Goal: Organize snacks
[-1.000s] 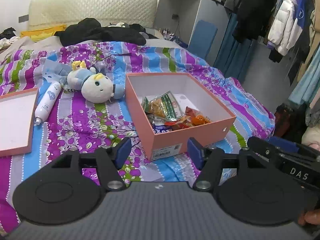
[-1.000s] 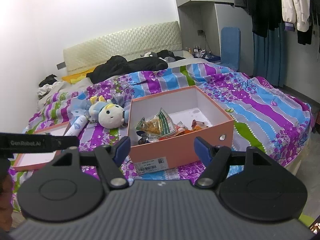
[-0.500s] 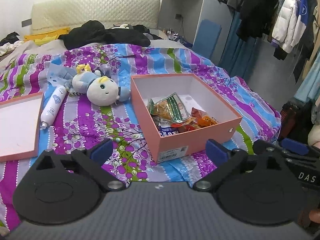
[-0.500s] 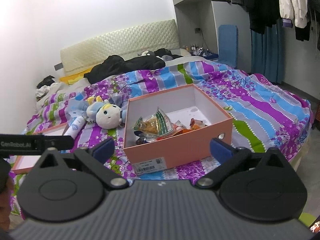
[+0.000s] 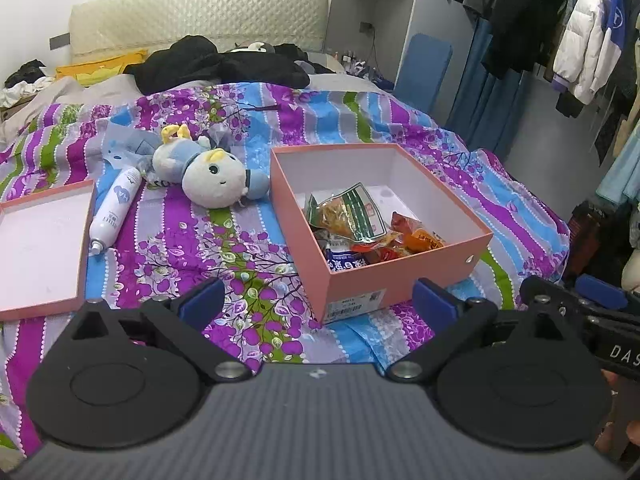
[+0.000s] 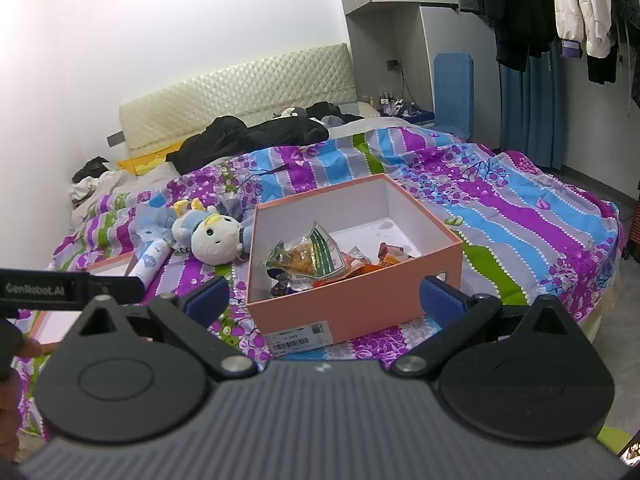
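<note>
The box (image 5: pixel 404 276) was the centre of it all: a square pink cardboard box with smooth white inside walls, lid off, sitting on a quilted bedspread (image 5: pixel 224 248) striped in purple, blue, green and grey with little flowers. A barcode sticker was stuck on its near wall.

Left of the box lay a soft plush doll (image 5: pixel 212 174) on its side, nearly touching the box wall, and further left a white spray bottle (image 5: pixel 114 210) lay flat. Beyond that sat the box's pink lid (image 5: pixel 40 240), upturned and shallow. Behind the box, a heap of black clothes (image 5: pixel 216 66) was piled against a padded cream headboard (image 5: pixel 196 16); to the right of the box, jackets hung on a rail.

Inside the box, crinkly snack packets (image 5: pixel 360 228) were bunched toward the near wall, a clear green-striped bag on top of orange and red ones.

Both claws hovered short of the box: the left gripper (image 5: pixel 318 300) and the right gripper (image 6: pixel 324 298) each had blue pads spread wide with nothing between them, nothing blocking the way to the box.
</note>
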The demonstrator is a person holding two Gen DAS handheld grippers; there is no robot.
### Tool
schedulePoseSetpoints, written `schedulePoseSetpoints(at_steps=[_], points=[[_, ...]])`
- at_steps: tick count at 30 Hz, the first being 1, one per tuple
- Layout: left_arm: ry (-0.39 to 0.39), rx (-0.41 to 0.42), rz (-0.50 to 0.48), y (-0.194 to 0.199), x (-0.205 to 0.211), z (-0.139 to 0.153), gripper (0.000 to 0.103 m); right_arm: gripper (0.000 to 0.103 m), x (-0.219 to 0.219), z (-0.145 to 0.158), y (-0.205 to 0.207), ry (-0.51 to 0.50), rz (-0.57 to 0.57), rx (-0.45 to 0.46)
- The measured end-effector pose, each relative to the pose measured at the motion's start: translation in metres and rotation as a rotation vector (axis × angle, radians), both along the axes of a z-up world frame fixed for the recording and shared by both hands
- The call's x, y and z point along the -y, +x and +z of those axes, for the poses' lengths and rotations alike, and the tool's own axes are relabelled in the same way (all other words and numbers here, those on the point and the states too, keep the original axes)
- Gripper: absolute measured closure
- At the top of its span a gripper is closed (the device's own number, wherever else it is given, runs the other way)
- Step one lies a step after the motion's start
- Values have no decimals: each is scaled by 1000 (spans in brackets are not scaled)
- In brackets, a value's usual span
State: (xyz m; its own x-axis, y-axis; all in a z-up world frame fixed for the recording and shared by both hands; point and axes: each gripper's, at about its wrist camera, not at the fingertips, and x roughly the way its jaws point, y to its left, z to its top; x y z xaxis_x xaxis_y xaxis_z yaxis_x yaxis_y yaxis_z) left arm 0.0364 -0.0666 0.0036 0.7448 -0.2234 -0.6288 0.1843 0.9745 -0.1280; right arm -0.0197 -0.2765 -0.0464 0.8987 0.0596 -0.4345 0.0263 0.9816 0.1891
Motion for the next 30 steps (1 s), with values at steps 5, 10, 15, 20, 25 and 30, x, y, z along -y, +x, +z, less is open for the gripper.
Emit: schedulePoseSetpoints(at_steps=[5,10,15,20,25,30], points=[[2,3,1,0,0,0,1,0,-1,0,0,-5,1,-3],[11,3,-1,0,2,0,1,0,0,-1,0,-1,2,-4],[13,10,2,-2,0,1,1,0,-1,-1,0,0,7,-10],[22,32,-4,-7,0,5,1,0,-2,1,-1,0,11,-5],[20,40,-16,-10,2,9,1,0,-2,2,-1,-5,7,2],[19,35,-13,-10,1,10,1,0,-2,3,-2,-6,5,3]])
